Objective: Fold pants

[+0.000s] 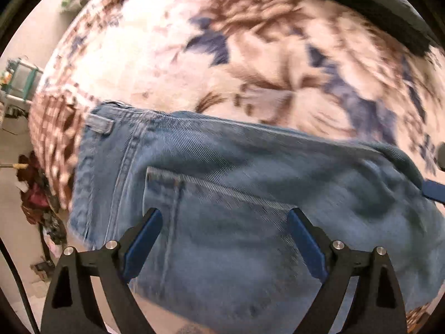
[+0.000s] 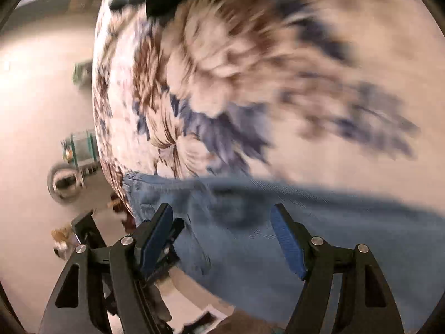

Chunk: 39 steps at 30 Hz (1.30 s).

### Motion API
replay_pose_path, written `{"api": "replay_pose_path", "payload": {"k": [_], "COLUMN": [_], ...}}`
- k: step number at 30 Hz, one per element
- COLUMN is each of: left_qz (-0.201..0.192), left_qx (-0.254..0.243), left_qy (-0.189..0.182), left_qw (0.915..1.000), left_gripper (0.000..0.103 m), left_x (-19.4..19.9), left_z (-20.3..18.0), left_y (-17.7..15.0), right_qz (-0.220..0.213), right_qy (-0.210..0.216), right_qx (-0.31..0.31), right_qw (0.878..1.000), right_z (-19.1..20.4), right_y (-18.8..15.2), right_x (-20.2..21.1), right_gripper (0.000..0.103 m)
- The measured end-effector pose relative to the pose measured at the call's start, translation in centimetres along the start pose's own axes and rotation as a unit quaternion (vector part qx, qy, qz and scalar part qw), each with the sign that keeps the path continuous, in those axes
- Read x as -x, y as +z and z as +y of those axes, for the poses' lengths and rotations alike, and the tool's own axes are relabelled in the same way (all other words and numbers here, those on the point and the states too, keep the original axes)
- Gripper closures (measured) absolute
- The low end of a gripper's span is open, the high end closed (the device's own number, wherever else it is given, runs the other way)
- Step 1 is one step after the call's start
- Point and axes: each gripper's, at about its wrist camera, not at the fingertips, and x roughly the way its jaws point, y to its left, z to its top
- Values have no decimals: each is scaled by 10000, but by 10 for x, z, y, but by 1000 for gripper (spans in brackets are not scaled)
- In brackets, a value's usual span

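Blue denim pants lie on a bed with a floral brown, blue and white blanket. The waistband with a belt loop is at the left, a back pocket in the middle. My left gripper is open, its blue pads over the pocket area, holding nothing. In the right wrist view the pants cross the lower half. My right gripper is open above the denim, holding nothing. The left gripper's frame shows just behind the right gripper's left finger. A blue pad of the right gripper shows at the right edge of the left view.
A dark cushion or garment lies at the far end of the bed. The bed's left edge drops to a pale floor. A teal-framed stand and a round metal object sit on the floor. Dark red clothes are piled by the bed.
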Motion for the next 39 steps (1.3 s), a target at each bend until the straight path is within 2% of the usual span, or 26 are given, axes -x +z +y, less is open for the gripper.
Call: {"api": "replay_pose_path", "payload": {"k": [2,4,7,10,12,14,16,19,23,25,28,31,32,35,38,39], "left_qz": [303,401,319,347,419,437,413,401,435,426,432,446,445,455,469,461], "left_qx": [163,313,245,218,251,262,270,239,199,183,211,236,229,189,133,130], "left_qy": [-254,-453,-508,-517,-532,-551,-536,-475,-425,-408,-422,-430,-421,-371,-318,-315], "left_qw": [9991,9977,9979,9978,9974,9972,9973,9978,9979,9981,9980,9978,9979,9981,9983,9984], "left_gripper": [4,0,0,0,0,0,0,0,0,0,0,0,0,0,0,0], "left_x": [-28,-40,-40,-38,-34,-27,-23,-19,-18,-17,-16,-18,-18,-20,-23,-23], "left_z": [14,23,24,24,23,25,29,30,31,31,30,28,27,24,20,19], "left_y": [7,7,3,-1,-1,-1,3,3,5,5,2,-8,-11,-18,-23,-24], "right_qz": [280,460,775,1472,1227,752,468,640,1017,1211,1672,2216,2189,1769,1695,1709], "right_qy": [-164,-288,-466,-860,-1135,-1065,-1252,-1245,-1500,-1415,-1069,-651,-686,-803,-349,-360], "right_qx": [10,40,294,707,933,1144,1559,1700,1962,1985,1932,1965,1984,1649,1142,1059], "right_qw": [9995,9985,9955,9828,9815,9848,9787,9755,9637,9622,9609,9529,9529,9670,9783,9789], "right_z": [4,5,6,7,15,28,45,51,60,57,49,43,42,33,26,26], "right_y": [13,15,-3,-25,-26,-19,-8,9,20,18,9,-1,0,23,40,42], "right_x": [-23,-34,-36,-50,-41,-25,-20,-35,-63,-65,-65,-69,-71,-73,-84,-87], "right_gripper": [29,30,30,33,33,33,33,33,33,34,35,35,35,35,34,34]}}
